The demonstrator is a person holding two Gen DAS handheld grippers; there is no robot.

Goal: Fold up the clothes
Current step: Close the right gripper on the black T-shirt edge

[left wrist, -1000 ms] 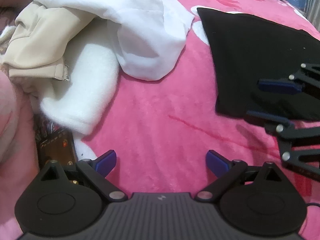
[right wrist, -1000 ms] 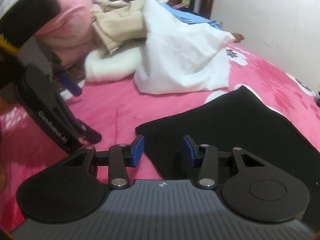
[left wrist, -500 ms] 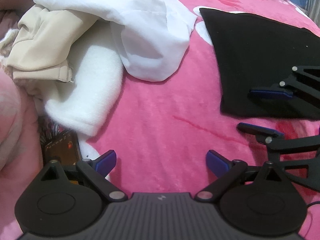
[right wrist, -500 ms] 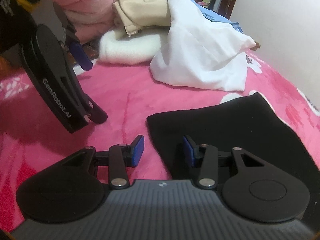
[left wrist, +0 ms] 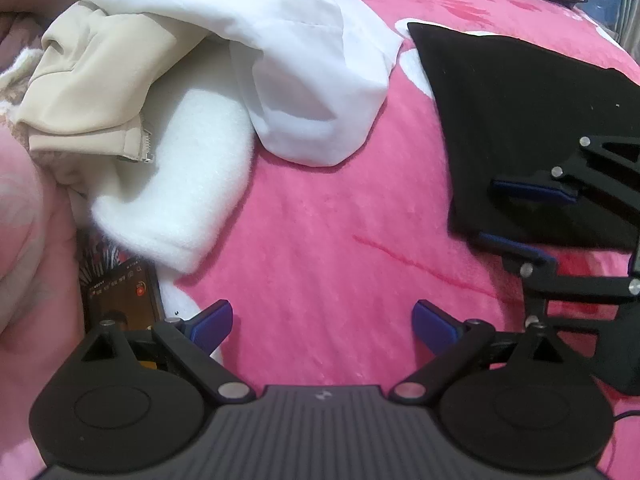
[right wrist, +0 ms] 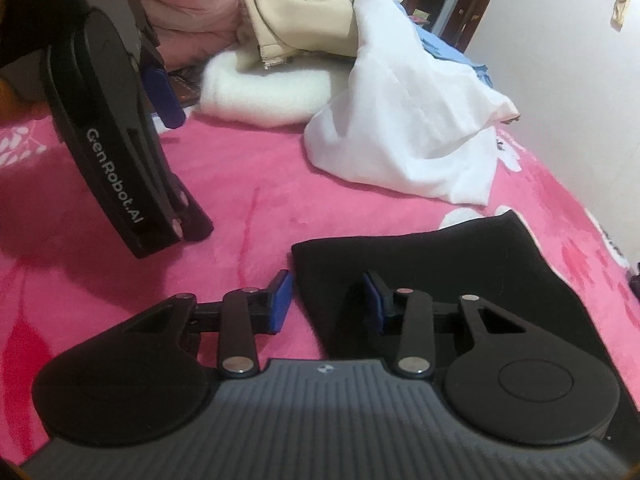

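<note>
Left gripper (right wrist: pixel 168 92) side plate: "GenRobot.AI" in white letters, running along the black curved body, seen from the right wrist view.
Phone (left wrist: pixel 120 296) screen: small lines of lettering and a red round mark, too small and blurred to read.
Gripper bases: a tiny pale emblem at the centre ridge, not legible.

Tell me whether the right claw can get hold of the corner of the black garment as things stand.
Probably yes. The right claw straddles the near corner of the black garment, its jaws just closing but not yet pressing, with nothing in between.
</note>
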